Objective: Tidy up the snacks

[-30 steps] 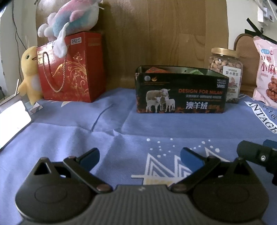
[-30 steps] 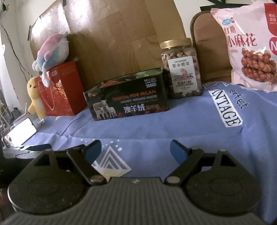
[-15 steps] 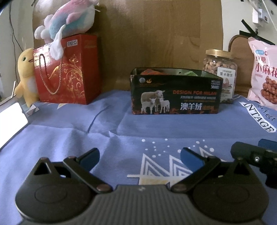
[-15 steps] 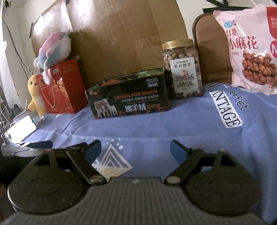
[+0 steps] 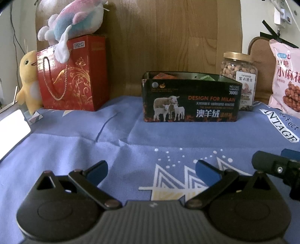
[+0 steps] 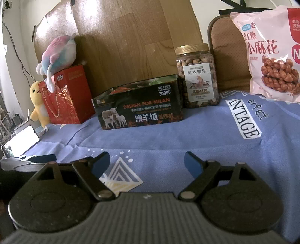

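A dark open tin with sheep on its side (image 5: pixel 190 99) (image 6: pixel 138 110) stands at the back of the blue cloth, with orange and green packets showing over its rim. To its right are a gold-lidded jar of nuts (image 5: pixel 240 75) (image 6: pixel 197 75) and a pink bag of twisted dough snacks (image 5: pixel 286 78) (image 6: pixel 270 52). My left gripper (image 5: pixel 151 169) is open and empty, low over the cloth well in front of the tin. My right gripper (image 6: pixel 146 163) is also open and empty, near the front; part of it (image 5: pixel 275 167) shows at the right edge of the left wrist view.
A red gift bag (image 5: pixel 73 75) (image 6: pixel 65 97) with a pastel plush (image 5: pixel 75 16) on top stands back left beside a yellow duck toy (image 5: pixel 28 80). A lit phone screen (image 5: pixel 11 131) (image 6: pixel 20 142) lies at the far left. A wooden board (image 5: pixel 168 37) backs everything.
Both grippers have shifted slightly, so the tin and jar sit a little further left in the left wrist view. Both stayed open and nothing was picked up.
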A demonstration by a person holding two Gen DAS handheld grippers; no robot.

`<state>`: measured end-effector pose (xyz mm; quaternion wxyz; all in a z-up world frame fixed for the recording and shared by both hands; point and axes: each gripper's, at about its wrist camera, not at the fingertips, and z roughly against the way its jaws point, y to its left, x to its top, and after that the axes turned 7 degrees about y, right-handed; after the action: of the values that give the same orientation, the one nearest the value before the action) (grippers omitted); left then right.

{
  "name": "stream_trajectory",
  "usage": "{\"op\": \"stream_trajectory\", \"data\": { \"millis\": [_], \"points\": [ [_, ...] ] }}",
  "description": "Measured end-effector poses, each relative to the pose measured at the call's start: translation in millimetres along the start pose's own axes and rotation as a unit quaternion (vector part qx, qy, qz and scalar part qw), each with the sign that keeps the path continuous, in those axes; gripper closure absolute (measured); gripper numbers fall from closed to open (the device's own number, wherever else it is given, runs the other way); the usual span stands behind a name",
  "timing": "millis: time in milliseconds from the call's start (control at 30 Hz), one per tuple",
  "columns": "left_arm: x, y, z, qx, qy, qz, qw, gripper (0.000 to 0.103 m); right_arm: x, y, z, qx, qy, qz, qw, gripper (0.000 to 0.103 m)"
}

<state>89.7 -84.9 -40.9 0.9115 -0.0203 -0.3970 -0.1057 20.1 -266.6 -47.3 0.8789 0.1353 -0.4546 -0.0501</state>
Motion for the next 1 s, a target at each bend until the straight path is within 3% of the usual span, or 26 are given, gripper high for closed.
{"op": "stream_trajectory", "data": {
  "millis": [300,567,767,1000],
  "points": [
    [-1.1,1.7,4.1,-0.012,-0.010,-0.002,0.9999,0.000,0.5,-1.0,-0.3,0.001,0.000,0.001,1.000,0.015],
    [-0.6,-2.4,7.2,0.017,-0.016,-0.006,0.9997,0.000,0.2,-0.6,-0.1,0.002,0.000,0.001,1.000,0.015],
    [-5.6,-7.3,18.8,0.064,-0.038,-0.011,0.9972,0.000,0.9,-1.6,0.6,0.005,0.000,-0.002,1.000,0.015],
    [-8.7,-5.5,29.6,0.068,-0.009,0.000,0.9976,0.000,-1.7,2.2,2.9,0.003,-0.001,0.003,1.000,0.015]
  ]
}}
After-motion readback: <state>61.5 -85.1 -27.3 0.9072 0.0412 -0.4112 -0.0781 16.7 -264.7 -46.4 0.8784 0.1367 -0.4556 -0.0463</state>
